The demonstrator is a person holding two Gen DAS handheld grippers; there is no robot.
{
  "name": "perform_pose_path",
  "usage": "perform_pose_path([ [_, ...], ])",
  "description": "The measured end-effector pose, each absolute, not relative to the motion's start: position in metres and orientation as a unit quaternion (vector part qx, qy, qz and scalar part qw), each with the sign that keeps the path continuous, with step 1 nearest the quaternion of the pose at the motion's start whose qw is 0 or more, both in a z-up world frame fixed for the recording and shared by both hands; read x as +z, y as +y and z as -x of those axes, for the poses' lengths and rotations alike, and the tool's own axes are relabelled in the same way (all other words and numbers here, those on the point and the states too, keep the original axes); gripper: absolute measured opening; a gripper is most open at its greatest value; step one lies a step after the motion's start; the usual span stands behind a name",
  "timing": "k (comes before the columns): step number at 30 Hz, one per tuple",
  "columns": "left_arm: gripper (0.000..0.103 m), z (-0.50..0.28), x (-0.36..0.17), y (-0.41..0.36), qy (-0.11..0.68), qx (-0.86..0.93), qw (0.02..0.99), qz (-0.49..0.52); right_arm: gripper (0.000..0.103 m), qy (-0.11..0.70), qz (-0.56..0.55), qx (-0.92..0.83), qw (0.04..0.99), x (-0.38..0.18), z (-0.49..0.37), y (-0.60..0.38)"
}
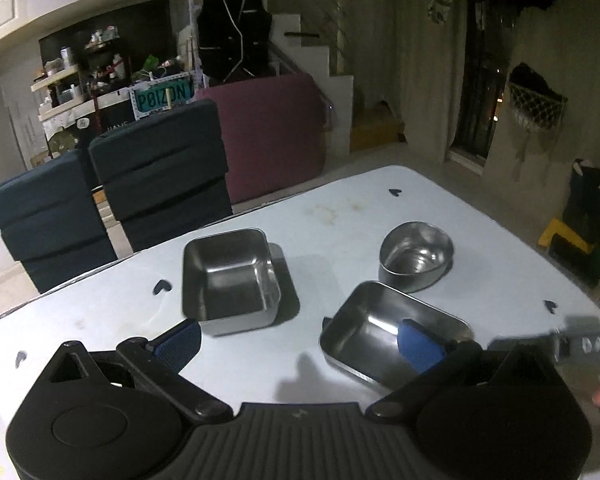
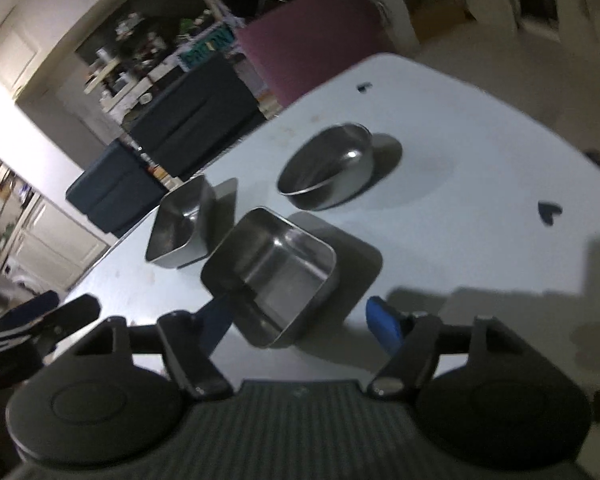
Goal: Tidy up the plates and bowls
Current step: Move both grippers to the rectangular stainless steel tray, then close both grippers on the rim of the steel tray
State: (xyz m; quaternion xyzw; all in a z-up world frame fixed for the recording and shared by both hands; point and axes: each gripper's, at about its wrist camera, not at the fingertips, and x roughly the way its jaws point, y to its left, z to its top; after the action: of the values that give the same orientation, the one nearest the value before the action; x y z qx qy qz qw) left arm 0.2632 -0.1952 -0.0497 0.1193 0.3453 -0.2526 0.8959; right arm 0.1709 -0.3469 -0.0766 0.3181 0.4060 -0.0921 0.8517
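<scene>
Three steel dishes sit on a white table (image 1: 340, 208). A deep square bowl (image 1: 230, 276) is at centre left, a rectangular tray (image 1: 384, 328) at front right, a heart-shaped bowl (image 1: 416, 258) behind it. My left gripper (image 1: 300, 340) is open above the table, its right pad (image 1: 418, 344) over the tray. In the right wrist view my right gripper (image 2: 300, 320) is open around the near end of the rectangular tray (image 2: 276, 272), not touching it. The square bowl (image 2: 182, 226) and heart bowl (image 2: 328, 168) lie beyond.
Two dark blue chairs (image 1: 160, 172) stand along the table's far left edge, with a maroon sofa back (image 1: 268, 132) behind. Small dark heart marks (image 1: 162, 286) dot the tabletop. The right gripper's body (image 1: 588, 344) shows at the left view's right edge.
</scene>
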Motion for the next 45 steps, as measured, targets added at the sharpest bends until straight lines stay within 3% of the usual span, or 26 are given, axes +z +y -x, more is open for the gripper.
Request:
perform_pose_path([
  [15, 0.089, -0.307, -0.119, -0.254, 0.373, -0.247, 0.877, -0.178, 0.075, 0.475, -0.332, -0.126, 0.805, -0.138, -0.219, -0.345],
  [26, 0.074, -0.305, -0.126, -0.228, 0.402, -0.222, 0.875, -0.150, 0.070, 0.479, -0.295, -0.146, 0.814, -0.143, -0.221, -0.361],
  [31, 0.067, -0.296, -0.122, -0.214, 0.431, -0.239, 0.863, -0.111, 0.046, 0.475, -0.293, -0.139, 0.818, -0.145, -0.222, -0.367],
  [37, 0.023, -0.281, -0.124, -0.205, 0.467, -0.268, 0.840, -0.065, 0.013, 0.467, -0.266, -0.108, 0.836, -0.139, -0.227, -0.359],
  [39, 0.009, -0.276, -0.123, -0.203, 0.482, -0.272, 0.832, -0.052, 0.007, 0.470, -0.257, -0.095, 0.839, -0.138, -0.228, -0.356],
  [45, 0.010, -0.256, -0.108, -0.185, 0.482, -0.265, 0.834, -0.047, 0.007, 0.484, -0.249, -0.069, 0.836, -0.135, -0.225, -0.351],
])
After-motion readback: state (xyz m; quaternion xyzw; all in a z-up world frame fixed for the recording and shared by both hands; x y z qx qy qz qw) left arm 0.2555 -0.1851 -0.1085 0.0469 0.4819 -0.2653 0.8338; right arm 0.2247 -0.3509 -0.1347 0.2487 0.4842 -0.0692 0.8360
